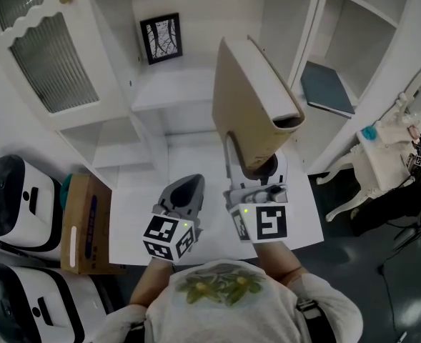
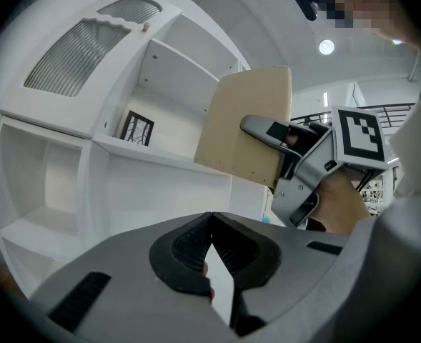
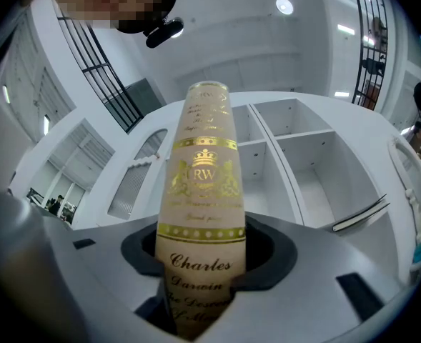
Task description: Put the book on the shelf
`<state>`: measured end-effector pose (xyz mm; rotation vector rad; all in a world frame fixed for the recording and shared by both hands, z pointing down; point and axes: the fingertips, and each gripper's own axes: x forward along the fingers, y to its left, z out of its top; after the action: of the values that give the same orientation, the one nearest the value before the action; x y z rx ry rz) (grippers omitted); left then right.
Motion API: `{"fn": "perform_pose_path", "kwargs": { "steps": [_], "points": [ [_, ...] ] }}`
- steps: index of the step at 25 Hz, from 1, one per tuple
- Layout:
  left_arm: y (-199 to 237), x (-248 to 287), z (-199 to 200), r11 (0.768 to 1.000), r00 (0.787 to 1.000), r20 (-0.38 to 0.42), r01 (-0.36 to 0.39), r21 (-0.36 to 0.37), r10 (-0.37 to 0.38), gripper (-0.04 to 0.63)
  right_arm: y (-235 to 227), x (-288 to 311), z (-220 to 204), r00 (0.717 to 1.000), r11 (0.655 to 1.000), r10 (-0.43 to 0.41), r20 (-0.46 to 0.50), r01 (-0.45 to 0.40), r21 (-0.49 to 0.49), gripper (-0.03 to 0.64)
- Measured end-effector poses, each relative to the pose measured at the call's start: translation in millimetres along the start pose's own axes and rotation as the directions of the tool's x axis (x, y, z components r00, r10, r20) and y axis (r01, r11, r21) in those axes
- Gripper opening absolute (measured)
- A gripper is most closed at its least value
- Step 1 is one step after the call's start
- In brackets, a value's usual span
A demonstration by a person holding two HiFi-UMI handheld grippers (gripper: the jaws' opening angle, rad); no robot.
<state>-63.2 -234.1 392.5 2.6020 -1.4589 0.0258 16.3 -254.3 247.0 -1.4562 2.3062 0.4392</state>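
A thick tan book (image 1: 249, 106) with gold lettering on its spine (image 3: 201, 191) stands upright in the air in front of the white shelf unit (image 1: 169, 91). My right gripper (image 1: 256, 164) is shut on its lower end, the spine filling the gap between the jaws (image 3: 201, 263). The left gripper view shows the book's plain cover (image 2: 242, 134) with the right gripper's fingers (image 2: 271, 131) clamped across it. My left gripper (image 1: 185, 190) hangs beside it to the left, shut with nothing in it (image 2: 211, 245).
A framed picture (image 1: 161, 38) stands in a middle compartment. A dark book (image 1: 327, 88) lies flat in the right compartment. A glazed cabinet door (image 1: 49, 48) is at upper left. A cardboard box (image 1: 85, 224) and white machines (image 1: 13, 191) sit left; white furniture (image 1: 382, 148) right.
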Motion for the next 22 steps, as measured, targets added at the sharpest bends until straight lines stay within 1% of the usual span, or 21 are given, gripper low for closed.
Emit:
{"fn": "perform_pose_path", "kwargs": {
  "steps": [12, 22],
  "points": [
    [9, 7, 3, 1.0, 1.0, -0.007, -0.017, 0.0, 0.017, 0.028, -4, 23, 4, 1.0, 1.0, -0.006, 0.024, 0.006, -0.006, 0.23],
    [14, 16, 3, 1.0, 1.0, -0.016, -0.008, 0.001, 0.008, 0.028, -9, 37, 3, 0.999, 1.0, -0.017, 0.028, 0.017, -0.015, 0.231]
  ]
}}
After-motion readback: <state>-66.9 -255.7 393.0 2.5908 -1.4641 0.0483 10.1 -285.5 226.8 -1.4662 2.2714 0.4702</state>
